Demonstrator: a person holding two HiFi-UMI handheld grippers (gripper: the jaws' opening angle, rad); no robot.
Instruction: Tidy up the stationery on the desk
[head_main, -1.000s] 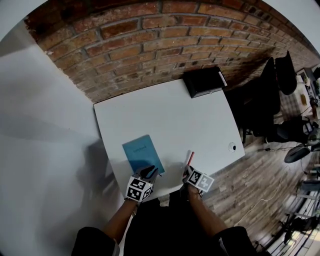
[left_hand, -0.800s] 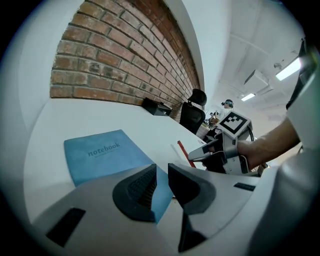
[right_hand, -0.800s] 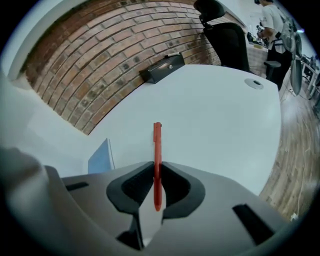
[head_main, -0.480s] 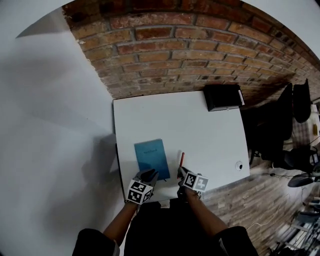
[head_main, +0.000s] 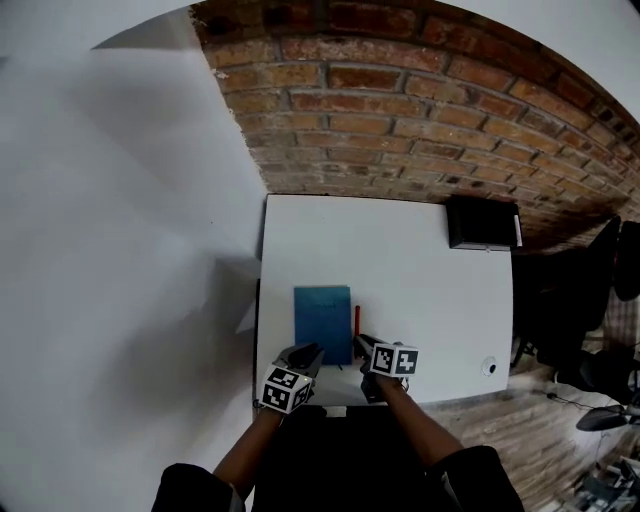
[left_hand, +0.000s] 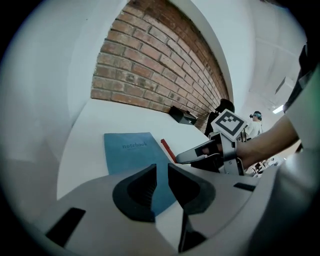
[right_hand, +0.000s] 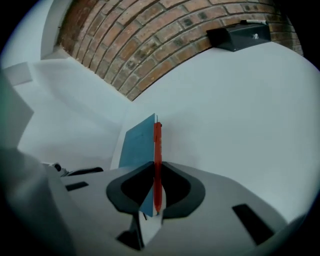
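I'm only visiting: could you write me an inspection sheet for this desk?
Surface: white desk.
Job's things: blue notebook lying flat; red pen beside it, on its right.
Clutter: black box at the far right corner; round fitting near the right edge.
Grippers: left gripper open, empty, by the notebook's near edge; right gripper shut on the pen.
Cables: nothing seen on the desk.
Surroundings: brick wall behind; chairs and wood floor at right.

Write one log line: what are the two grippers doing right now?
left gripper: open, empty, over blue notebook near edge | right gripper: shut on red pen, beside notebook
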